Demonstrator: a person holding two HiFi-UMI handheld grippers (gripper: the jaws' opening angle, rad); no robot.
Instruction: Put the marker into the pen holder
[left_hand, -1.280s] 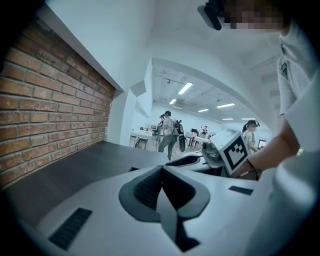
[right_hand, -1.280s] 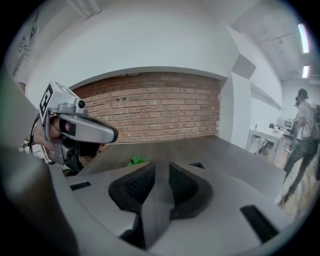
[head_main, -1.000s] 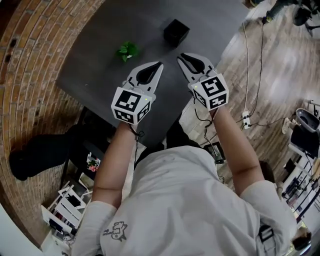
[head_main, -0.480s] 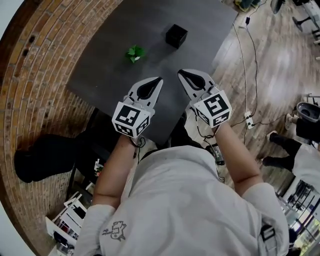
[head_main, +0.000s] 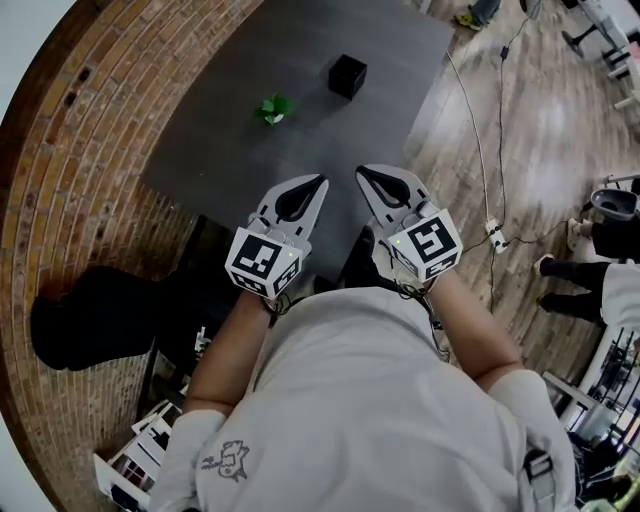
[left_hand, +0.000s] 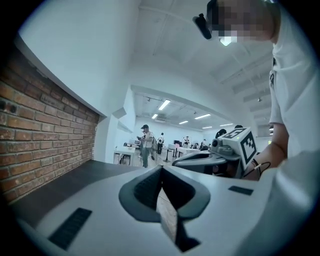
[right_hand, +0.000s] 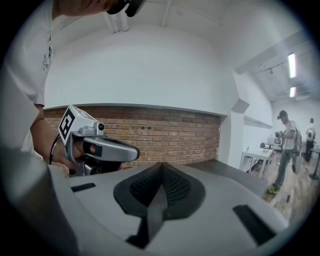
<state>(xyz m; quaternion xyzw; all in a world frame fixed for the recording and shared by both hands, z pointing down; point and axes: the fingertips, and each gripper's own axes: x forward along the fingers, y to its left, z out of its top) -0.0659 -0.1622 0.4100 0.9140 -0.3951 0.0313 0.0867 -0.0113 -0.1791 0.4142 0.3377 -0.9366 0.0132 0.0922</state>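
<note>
A black cube-shaped pen holder (head_main: 347, 76) stands on the far part of the dark grey table (head_main: 230, 140). A small green object (head_main: 273, 108), which may be the marker, lies to its left; its shape is too small to tell. My left gripper (head_main: 320, 182) and right gripper (head_main: 361, 173) hover side by side over the table's near edge, well short of both things. Both are shut with nothing between the jaws, as the left gripper view (left_hand: 161, 172) and the right gripper view (right_hand: 161, 167) show. Neither gripper view shows the holder or the green object.
A curved brick wall (head_main: 70, 150) borders the table on the left. Wooden floor with cables (head_main: 495, 150) lies to the right. A black bag (head_main: 90, 315) sits on the floor at lower left. People stand by white tables (left_hand: 145, 145) in the far room.
Both grippers have sunk lower in the head view and closer to the body. The holder and the green object now sit farther up the frame, farther from the jaws.
</note>
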